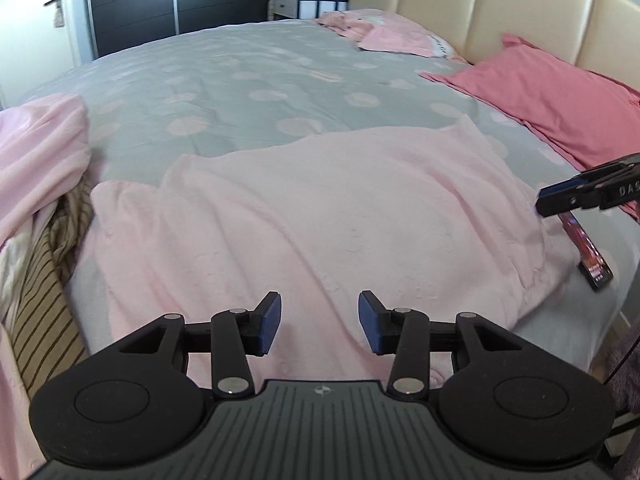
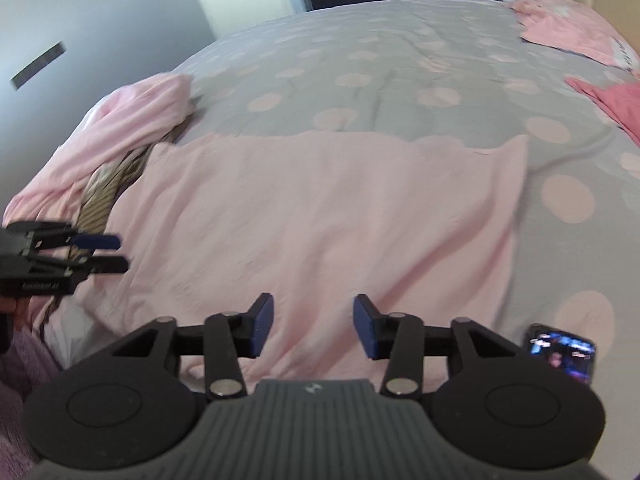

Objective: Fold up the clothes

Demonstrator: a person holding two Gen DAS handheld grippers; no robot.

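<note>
So the pale pink garment [image 1: 320, 216] is lying spread out flat on the grey spotted duvet [image 1: 240, 76], right in front of me near the bed's edge, with a heap of other clothes [image 1: 40, 152] off to its left. My left gripper [image 1: 320, 322] and right gripper [image 2: 314, 326] both hang over the near hem with jaws apart and nothing pinched between them. There's a phone [image 2: 562, 354] lying on the duvet just to the right of the garment, screen lit up.

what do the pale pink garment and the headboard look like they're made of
Pale pink garment: soft, matte, fleecy-looking fabric, probably plush knit; its surface looks faintly nubby and drapes in loose folds. Cream panelled headboard: probably faux leather; smooth padded panels with a slight sheen.
</note>
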